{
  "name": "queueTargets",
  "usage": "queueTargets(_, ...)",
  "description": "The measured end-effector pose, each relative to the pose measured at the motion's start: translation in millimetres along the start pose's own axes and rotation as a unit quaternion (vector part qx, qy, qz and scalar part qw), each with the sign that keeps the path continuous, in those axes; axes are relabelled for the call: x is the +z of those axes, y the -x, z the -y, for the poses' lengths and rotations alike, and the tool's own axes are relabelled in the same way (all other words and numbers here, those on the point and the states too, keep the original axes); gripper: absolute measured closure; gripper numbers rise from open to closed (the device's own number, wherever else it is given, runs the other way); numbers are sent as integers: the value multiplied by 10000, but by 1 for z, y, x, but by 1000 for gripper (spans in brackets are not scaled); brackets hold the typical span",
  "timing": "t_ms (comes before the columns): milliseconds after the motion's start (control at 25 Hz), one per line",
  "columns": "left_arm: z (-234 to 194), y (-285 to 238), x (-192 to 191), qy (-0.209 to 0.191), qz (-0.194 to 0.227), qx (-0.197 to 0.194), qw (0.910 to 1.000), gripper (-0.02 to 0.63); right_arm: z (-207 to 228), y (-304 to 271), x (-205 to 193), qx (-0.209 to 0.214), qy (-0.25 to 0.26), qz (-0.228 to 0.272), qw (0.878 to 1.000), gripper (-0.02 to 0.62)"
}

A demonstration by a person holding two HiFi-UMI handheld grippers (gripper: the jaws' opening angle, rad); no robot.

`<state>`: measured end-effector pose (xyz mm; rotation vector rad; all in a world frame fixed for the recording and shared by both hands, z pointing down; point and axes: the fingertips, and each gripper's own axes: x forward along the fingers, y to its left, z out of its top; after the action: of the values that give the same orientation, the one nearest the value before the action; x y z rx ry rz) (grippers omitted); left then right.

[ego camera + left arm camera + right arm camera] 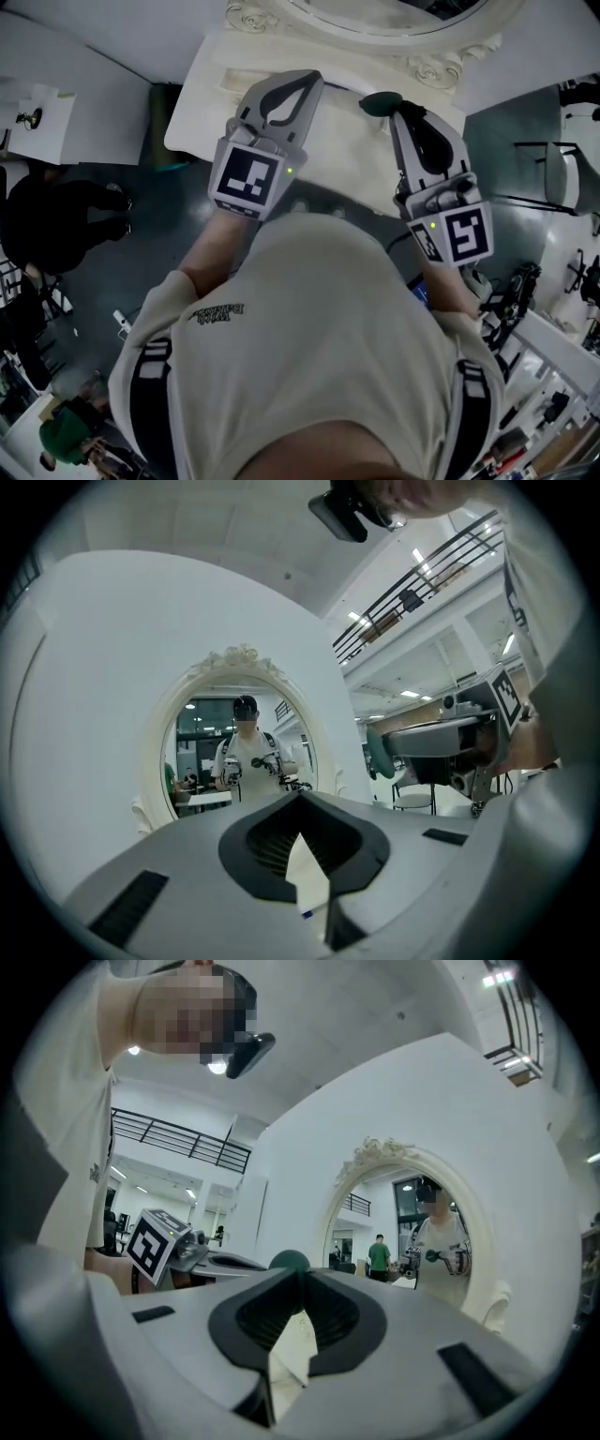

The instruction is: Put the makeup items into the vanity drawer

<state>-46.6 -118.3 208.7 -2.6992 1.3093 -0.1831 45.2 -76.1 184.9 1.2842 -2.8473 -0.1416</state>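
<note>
Head view shows both grippers held level above the white tabletop [347, 150], facing the mirror [375, 19]. On the right gripper [397, 109] the fingers are closed on a small dark green item [377, 103], pinched at their very tips and well clear of the tabletop. On the left gripper [312, 78] the fingers are closed together with nothing between them. No view shows the drawer, so I can't tell whether it is open. I judge the green item is picked up but not yet stowed, so the trip to the drawer is left.
</note>
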Motion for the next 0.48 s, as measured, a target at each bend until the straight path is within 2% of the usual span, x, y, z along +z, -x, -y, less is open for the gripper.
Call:
queueTargets(160,9,9,5,95,3,46,9999,592,-5,11,3,-36,65,73,9999,565)
queueTargets(480,19,14,1,171,-83,-25,9998,592,-9,29,4,-105,-160,148,9997,565)
